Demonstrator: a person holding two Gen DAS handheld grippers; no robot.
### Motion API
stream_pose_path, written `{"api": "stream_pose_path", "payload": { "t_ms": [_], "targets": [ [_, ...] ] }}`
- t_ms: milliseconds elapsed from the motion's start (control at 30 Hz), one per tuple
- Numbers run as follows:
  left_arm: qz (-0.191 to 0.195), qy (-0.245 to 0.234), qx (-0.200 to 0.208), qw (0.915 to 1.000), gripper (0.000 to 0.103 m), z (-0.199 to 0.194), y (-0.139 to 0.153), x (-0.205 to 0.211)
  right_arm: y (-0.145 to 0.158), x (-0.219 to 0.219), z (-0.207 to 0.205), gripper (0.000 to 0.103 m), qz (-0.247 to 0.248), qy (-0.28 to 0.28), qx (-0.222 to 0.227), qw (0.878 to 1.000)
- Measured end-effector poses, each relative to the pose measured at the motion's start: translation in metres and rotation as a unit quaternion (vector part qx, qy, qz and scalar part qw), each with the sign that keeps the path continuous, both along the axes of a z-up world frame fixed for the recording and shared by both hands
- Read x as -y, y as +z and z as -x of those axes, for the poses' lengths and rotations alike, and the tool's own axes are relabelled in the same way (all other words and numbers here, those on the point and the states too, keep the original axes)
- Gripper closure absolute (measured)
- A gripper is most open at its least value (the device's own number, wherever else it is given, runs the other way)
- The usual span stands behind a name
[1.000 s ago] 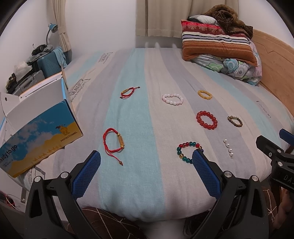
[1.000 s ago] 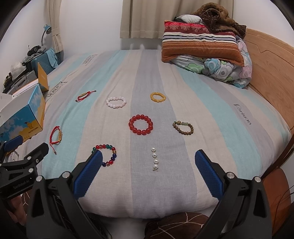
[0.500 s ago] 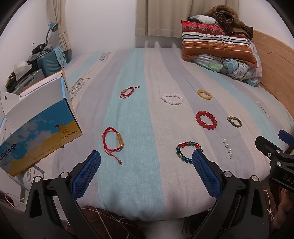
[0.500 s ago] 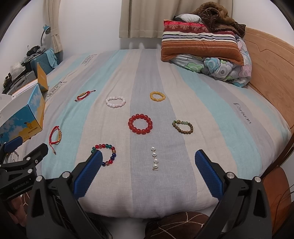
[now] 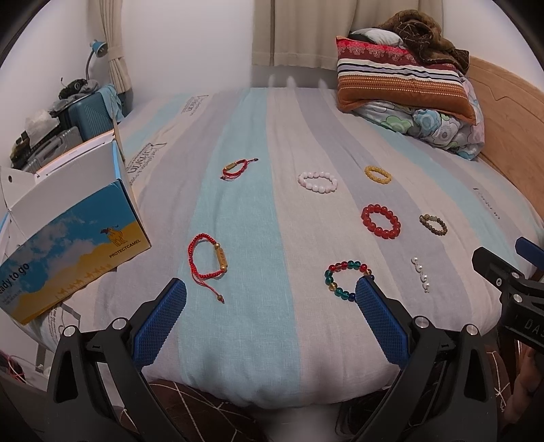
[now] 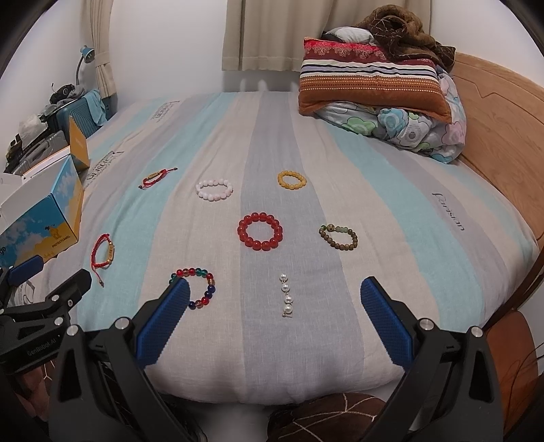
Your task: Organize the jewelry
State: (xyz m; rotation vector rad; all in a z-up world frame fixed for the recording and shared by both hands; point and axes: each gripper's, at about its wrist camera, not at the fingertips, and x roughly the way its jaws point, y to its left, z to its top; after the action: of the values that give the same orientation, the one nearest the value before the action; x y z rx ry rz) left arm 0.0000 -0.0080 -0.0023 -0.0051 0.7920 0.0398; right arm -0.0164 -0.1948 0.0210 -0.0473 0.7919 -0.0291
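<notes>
Eight pieces of jewelry lie spread apart on the striped bed [image 6: 391, 176], none gathered yet. Both the left gripper [image 5: 270, 292] and right gripper [image 6: 274, 289] hover released, empty. I'd start low on the pearl strand [image 6: 286, 295], pinching it crosswise.

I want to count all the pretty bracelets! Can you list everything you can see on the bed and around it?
Cord bracelets: two, red with gold tubes, left side of bed.
Bead bracelets: five; pink-white, yellow, red, olive-brown, multicoloured.
Pearl string: one, white, near front edge.
Box: one, blue and yellow, open, left of bed.
Pillow: one, striped, on floral quilt.
Blanket: one, brown, atop pillow.
Suitcase: one, teal, far left.
Left gripper: open, empty.
Right gripper: open, empty.
</notes>
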Motion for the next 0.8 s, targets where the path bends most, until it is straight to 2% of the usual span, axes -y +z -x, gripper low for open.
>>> {"api": "stream_pose_path", "payload": {
  "t_ms": [500,800],
  "targets": [
    [0.002,-0.001,-0.002,1.0000,0.006,-0.002,-0.001,-0.001,0.001,-0.002,-0.001,0.007,0.001,0.000,-0.001,1.000],
    [-0.001,-0.029,-0.024,0.9993,0.006,-0.021,-0.021,0.018,-0.003,0.022,-0.020,0.007,0.013,-0.009,-0.019,1.000]
  ]
}}
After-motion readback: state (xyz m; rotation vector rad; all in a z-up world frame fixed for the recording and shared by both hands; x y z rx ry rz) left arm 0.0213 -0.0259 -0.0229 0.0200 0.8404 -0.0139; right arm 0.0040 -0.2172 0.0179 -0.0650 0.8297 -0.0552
